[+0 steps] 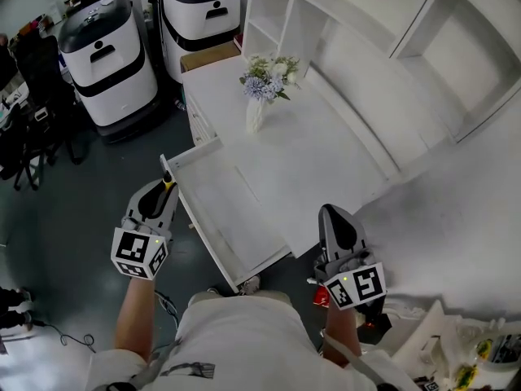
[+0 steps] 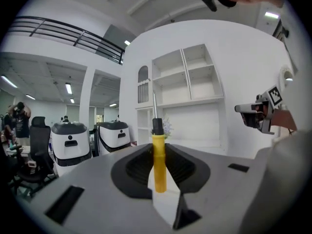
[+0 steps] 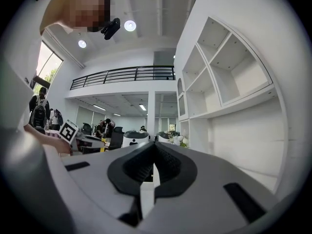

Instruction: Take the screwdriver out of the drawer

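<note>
My left gripper [image 1: 164, 187] is shut on the screwdriver [image 2: 158, 160], which has a yellow handle, a black collar and a steel shaft pointing up. In the head view the screwdriver [image 1: 168, 182] shows at the jaw tips, held above the left rim of the open white drawer [image 1: 213, 210]. The left gripper [image 2: 159, 172] points level toward the white shelving. My right gripper [image 1: 332, 218] hovers at the drawer's right front corner; its jaws are closed with nothing between them, as the right gripper view [image 3: 152, 172] shows.
A vase of flowers [image 1: 262, 92] stands on the white cabinet top [image 1: 326, 145]. White shelves [image 1: 383, 23] rise behind it. Two white-and-black machines [image 1: 106, 55] stand on the dark floor at left, by office chairs [image 1: 28, 112]. Bags and clutter [image 1: 456, 340] lie at lower right.
</note>
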A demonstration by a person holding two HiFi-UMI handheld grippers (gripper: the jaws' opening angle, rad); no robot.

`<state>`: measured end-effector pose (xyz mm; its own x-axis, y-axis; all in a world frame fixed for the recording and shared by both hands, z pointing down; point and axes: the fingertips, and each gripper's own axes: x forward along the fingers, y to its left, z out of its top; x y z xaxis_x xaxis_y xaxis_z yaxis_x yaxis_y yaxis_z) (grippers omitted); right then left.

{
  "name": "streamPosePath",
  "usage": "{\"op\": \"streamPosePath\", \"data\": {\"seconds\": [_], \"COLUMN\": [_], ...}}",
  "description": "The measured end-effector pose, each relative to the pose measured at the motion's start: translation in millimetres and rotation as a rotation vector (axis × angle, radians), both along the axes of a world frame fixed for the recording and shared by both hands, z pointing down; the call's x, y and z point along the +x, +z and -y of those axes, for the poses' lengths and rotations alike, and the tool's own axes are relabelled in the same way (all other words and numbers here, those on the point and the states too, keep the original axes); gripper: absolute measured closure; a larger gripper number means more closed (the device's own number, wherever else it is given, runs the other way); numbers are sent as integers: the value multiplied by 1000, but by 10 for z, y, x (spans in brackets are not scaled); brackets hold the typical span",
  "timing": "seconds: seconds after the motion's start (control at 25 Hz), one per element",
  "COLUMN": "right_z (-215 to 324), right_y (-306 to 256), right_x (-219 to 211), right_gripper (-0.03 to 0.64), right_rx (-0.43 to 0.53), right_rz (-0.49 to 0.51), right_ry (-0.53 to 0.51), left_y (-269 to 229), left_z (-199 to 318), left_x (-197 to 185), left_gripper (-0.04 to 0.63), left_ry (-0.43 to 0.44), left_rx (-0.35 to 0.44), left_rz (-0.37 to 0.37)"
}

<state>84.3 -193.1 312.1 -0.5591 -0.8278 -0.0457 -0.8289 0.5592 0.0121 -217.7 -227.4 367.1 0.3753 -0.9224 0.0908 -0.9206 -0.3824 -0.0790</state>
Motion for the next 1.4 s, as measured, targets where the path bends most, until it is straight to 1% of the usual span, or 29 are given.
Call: {"op": "streamPosePath", "data": {"seconds": [0.12,0.28,0.4,0.56,0.64,0.72,0.92,1.08,1.24,1.4], "right_z": [62,113,150,209,226,248,299,334,395,464], "right_y": [-51,-90,-93,-92,-113,-134,-125,-78,-19,29], "right_x": [142,380,559,844,965,1091,1424,1550,1528,1458], "right_gripper": [607,607,607,607,607,607,607,607,607,607], "right_rx": [19,34,41,43,48,55,49,37,26,18], "right_rz": [-2,3,0,-15,-23,-27,-28,-14,-7,-7], "right_ry": [12,40,69,113,134,157,209,222,208,179], "left_y": [-372,-766,-935,-1108,-1186,-1213,-1080,-954,-856,-814], "left_z": [-90,-213,-293,-352,-399,-449,-540,-682,-784,-802], "left_x": [-51,-91,-82,-6,-31,-82,-225,-254,-166,-89], "left_gripper": [514,513,514,512,512,512,512,512,512,512], "left_ry": [-29,-75,-83,-71,-88,-123,-231,-291,-307,-313], "left_rx": [87,166,197,228,249,264,264,247,219,218], "left_rz": [-5,-22,-53,-82,-118,-148,-173,-189,-236,-233]}}
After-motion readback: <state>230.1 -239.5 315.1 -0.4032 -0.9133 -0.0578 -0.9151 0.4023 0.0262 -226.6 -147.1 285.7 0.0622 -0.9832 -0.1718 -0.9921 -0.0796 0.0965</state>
